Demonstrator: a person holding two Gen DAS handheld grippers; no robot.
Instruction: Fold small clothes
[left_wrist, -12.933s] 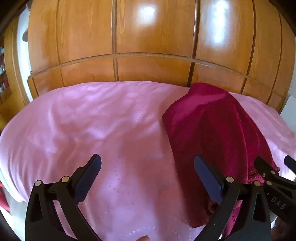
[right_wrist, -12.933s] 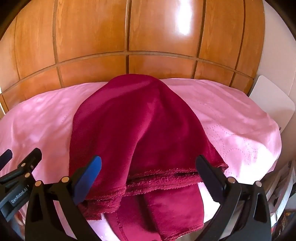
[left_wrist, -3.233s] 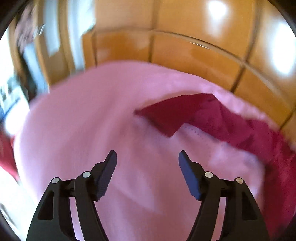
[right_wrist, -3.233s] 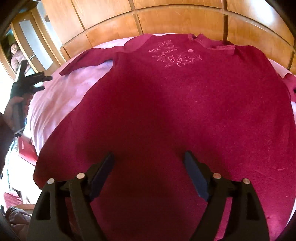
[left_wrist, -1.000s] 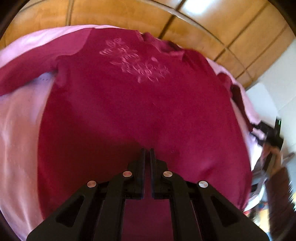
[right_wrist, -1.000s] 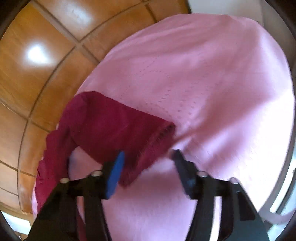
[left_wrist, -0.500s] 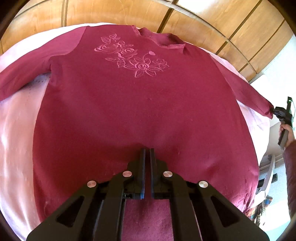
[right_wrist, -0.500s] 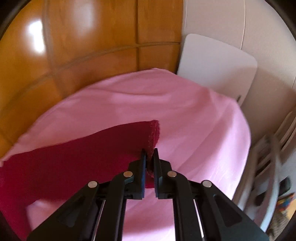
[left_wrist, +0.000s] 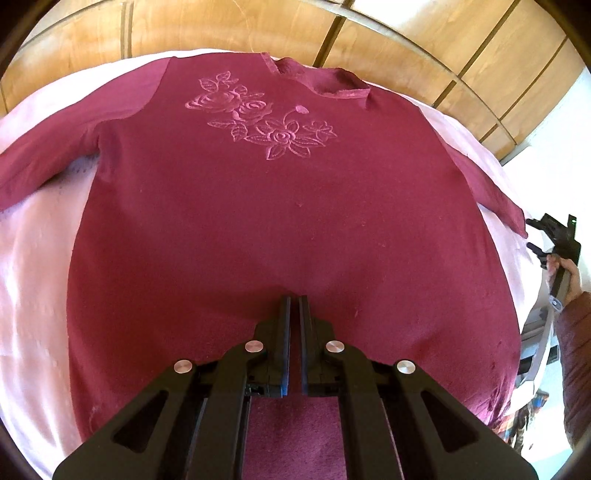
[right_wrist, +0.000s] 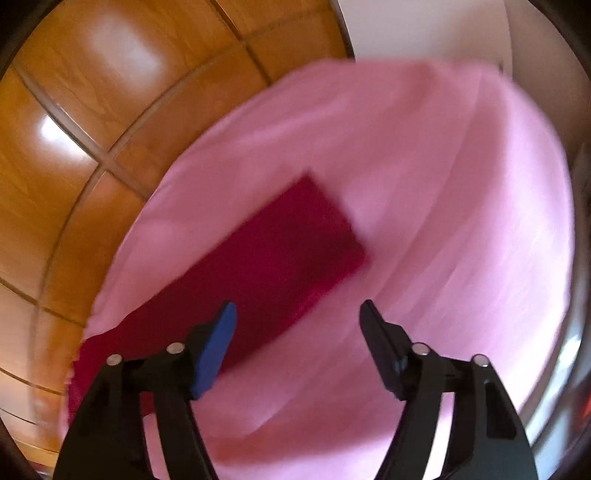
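Left hand-held gripper (left_wrist: 294, 301): fingers pressed together, resting on the one maroon sweater (left_wrist: 280, 206) near its hem, grip uncertain. Right hand-held gripper (right_wrist: 297, 314): spread wide, empty, above one sleeve (right_wrist: 280, 254). Sweater flat on pink bed (left_wrist: 33, 258). No readable writing.

A bed is covered by a pink sheet (left_wrist: 33, 258). Behind it, glossy wooden panels (left_wrist: 229, 29) are seen, with light reflected on them. A white board (right_wrist: 424, 33) is seen at the bed's right side.
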